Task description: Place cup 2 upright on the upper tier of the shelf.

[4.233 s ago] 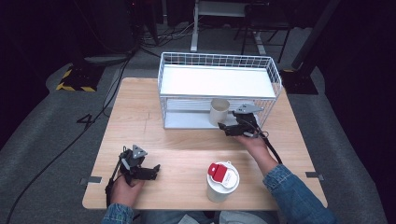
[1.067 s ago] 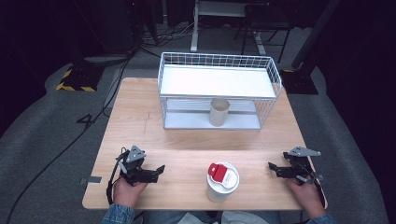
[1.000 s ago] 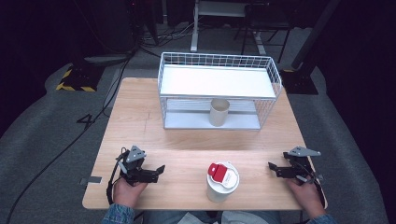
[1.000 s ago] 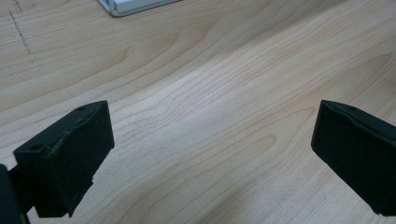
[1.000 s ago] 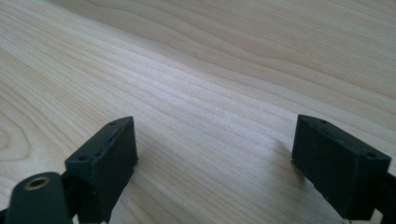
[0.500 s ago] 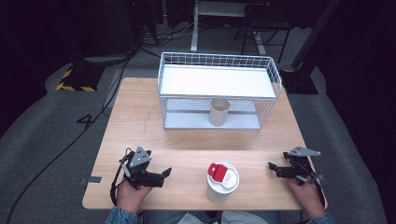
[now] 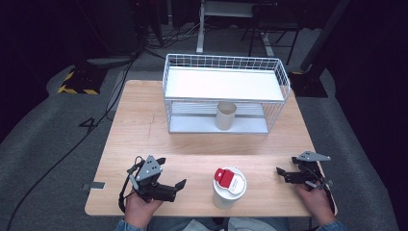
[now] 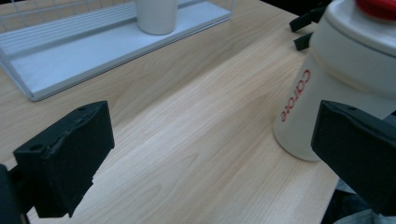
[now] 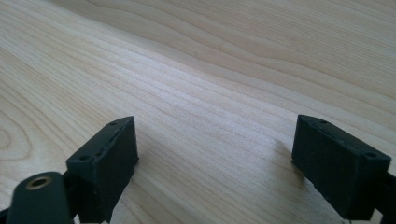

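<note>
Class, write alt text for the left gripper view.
An open black claw points across a wooden table toward a white cup with a red lid at right. A plain white cup stands on a wire rack's tray behind.

A wire rack [image 7: 226, 79] is standing toward the far edge of the table [image 7: 144, 130], with a cup [image 7: 225, 115] sitting on its lower shelf. A lidded tumbler [image 7: 229, 186] is standing near the near edge, lying between the left gripper [image 7: 166, 183] and the right gripper [image 7: 285, 172], which is resting by the near right corner.
</note>
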Demonstrator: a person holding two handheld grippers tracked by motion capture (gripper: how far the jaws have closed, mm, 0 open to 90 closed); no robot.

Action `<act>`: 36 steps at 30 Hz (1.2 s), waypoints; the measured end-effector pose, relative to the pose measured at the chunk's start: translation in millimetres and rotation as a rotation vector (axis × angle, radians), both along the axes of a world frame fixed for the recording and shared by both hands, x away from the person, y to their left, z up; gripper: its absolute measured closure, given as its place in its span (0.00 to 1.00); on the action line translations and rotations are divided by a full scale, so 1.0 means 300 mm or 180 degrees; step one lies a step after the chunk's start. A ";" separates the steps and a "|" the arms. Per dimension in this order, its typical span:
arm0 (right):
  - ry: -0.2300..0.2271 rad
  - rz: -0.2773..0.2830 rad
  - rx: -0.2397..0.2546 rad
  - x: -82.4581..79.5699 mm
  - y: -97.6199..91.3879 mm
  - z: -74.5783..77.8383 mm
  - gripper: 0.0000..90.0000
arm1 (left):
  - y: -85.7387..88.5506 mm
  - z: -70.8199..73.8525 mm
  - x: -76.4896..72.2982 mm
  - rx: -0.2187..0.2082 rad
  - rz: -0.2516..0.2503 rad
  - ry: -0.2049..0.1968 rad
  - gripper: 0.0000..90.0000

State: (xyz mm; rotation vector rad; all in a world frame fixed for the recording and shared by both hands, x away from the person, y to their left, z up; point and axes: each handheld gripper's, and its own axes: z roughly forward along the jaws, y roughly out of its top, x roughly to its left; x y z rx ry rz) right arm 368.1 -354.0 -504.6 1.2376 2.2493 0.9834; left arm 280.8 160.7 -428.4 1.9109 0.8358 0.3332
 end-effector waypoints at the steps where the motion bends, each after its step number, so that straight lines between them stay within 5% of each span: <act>1: 0.0000 0.0000 0.0000 0.000 0.000 0.000 0.16 | -0.004 0.004 -0.005 0.0008 -0.0023 -0.0044 0.00; 10: 0.0000 0.0000 0.0000 0.000 0.000 0.000 0.16 | -0.060 0.024 -0.048 -0.0065 -0.0257 -0.0137 0.00; 14: -0.0001 -0.0002 -0.0002 0.000 0.000 0.000 0.16 | -0.072 0.019 -0.052 -0.0226 -0.0387 -0.0145 0.00; 36: -0.0004 -0.0004 -0.0006 0.000 0.000 0.000 0.16 | -0.197 -0.010 -0.110 -0.0292 -0.0733 -0.0229 0.00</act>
